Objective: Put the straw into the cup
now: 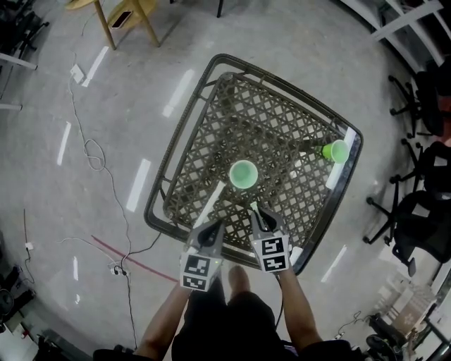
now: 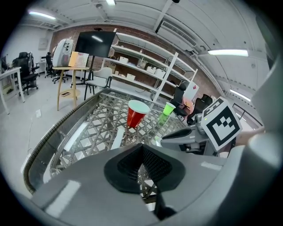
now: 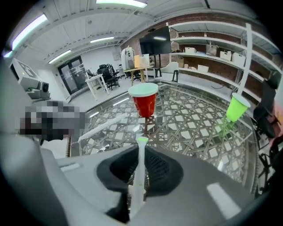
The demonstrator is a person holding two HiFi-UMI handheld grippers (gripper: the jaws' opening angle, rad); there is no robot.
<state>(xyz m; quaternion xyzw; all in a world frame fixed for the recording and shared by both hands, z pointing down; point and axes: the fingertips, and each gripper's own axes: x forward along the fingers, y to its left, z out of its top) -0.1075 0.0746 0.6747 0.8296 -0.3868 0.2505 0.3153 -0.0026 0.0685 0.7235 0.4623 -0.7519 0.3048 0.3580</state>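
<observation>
A red cup (image 1: 243,174) with a pale green top stands upright near the middle of the wicker table (image 1: 176,162). My right gripper (image 1: 259,215) hovers just before it, shut on a pale straw (image 3: 140,167) with a green tip. The straw lies along the jaws and points toward the red cup (image 3: 143,101). My left gripper (image 1: 211,229) is beside the right one, shut with nothing between its pads (image 2: 152,165). From the left gripper view the red cup (image 2: 136,114) stands ahead and the right gripper (image 2: 177,134) reaches in from the right.
A green cup (image 1: 335,151) stands near the table's far right corner, also visible as the green cup (image 3: 236,107) to the right of the red one. Office chairs (image 1: 416,225) stand right of the table, a wooden stand (image 1: 127,17) at the far left. Cables (image 1: 91,151) lie on the floor.
</observation>
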